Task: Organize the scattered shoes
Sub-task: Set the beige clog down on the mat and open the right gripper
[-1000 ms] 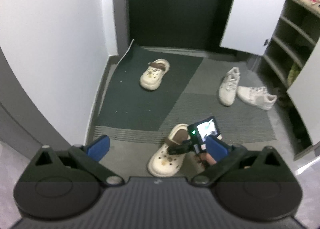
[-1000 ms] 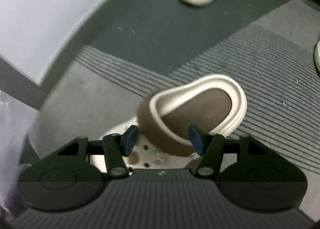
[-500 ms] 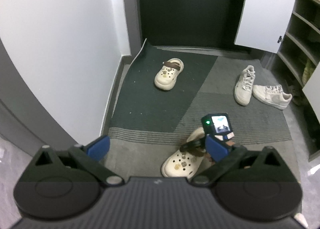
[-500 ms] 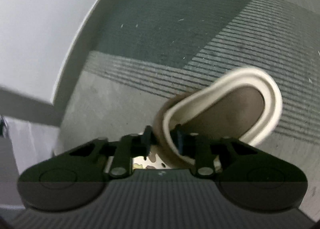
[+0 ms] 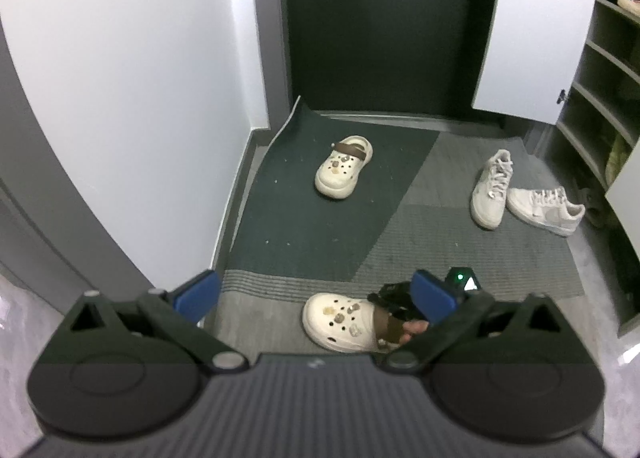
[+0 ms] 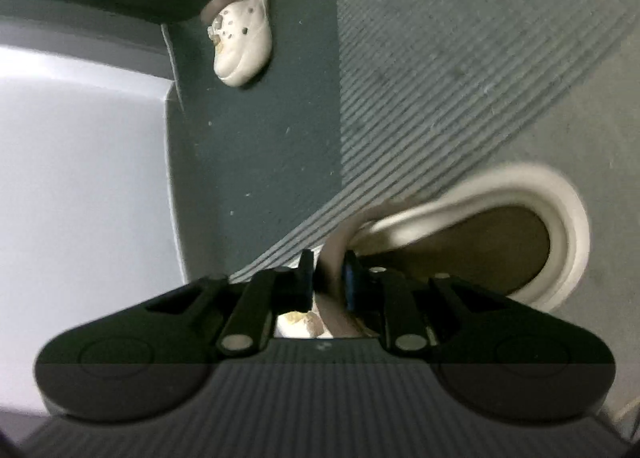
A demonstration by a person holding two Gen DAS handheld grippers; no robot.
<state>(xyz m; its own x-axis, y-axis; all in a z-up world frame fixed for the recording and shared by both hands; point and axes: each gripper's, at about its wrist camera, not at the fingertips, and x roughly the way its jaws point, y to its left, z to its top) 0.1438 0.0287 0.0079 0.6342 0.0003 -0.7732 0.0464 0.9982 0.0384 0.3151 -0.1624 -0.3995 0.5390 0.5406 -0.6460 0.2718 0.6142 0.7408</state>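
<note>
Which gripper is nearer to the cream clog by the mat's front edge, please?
Right. The right gripper is clamped on the near clog's brown strap; the left gripper hangs open above it.

Floor mat (image 5: 332, 230) — far clog (image 5: 343, 167), two sneakers (image 5: 491, 188).

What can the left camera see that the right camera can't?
Only the left wrist view shows the two white sneakers, the open shoe cabinet and the open left gripper. Only the right wrist view shows the right gripper pinching the near clog at its brown strap. Both show that clog, the far clog and the mat.
</note>
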